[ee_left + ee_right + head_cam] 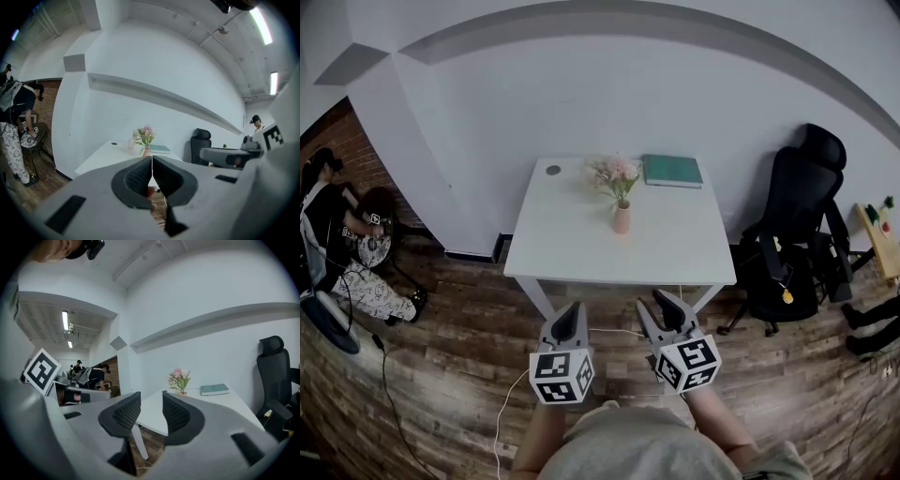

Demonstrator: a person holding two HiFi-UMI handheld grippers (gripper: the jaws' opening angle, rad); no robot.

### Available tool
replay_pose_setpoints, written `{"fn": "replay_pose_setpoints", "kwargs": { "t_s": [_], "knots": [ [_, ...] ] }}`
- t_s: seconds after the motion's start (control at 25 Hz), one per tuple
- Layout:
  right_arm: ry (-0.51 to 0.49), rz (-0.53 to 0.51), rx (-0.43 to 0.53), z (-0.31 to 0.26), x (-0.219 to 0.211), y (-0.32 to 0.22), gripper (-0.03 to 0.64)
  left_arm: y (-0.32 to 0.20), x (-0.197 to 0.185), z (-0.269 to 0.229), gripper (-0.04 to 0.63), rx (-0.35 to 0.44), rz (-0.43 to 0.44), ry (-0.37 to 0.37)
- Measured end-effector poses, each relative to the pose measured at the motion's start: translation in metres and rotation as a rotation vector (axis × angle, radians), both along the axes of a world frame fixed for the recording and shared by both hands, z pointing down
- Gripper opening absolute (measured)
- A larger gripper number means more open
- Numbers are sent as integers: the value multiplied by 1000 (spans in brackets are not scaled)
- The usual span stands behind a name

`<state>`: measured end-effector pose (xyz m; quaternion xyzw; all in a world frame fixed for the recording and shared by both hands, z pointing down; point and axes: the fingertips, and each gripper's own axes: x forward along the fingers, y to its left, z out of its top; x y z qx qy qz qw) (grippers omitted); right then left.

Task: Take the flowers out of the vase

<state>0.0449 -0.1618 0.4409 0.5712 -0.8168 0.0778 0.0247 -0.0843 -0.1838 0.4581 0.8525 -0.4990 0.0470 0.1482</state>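
A small pink vase [622, 219] stands near the middle of the white table [572, 244], holding pink flowers with green leaves [615, 174]. Both grippers hang short of the table's near edge, over the wooden floor. My left gripper [576, 310] is shut with nothing in it; its pads [140, 178] meet in the left gripper view, where the flowers [144, 135] appear far ahead. My right gripper [657, 304] is open and empty; a gap shows between its pads [176, 414], and the flowers [179, 378] and vase [183, 393] lie well beyond them.
A green book [672, 171] lies at the table's far right corner, a small dark round thing [553, 171] at the far left. A black office chair [792, 234] stands right of the table. People [342, 234] are at the left by a brick wall. A white cable [511, 394] trails on the floor.
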Motion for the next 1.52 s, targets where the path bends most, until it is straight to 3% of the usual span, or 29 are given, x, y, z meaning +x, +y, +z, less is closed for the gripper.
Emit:
{"fn": "replay_pose_setpoints", "kwargs": {
  "t_s": [0.48, 1.52],
  "knots": [
    [-6, 3, -21, 10, 13, -52, 140, -42, 5, 8, 8, -12, -7, -6],
    [10, -81, -46, 21, 57, -252, 150, -220, 43, 4, 8, -6, -111, -3]
  ]
}}
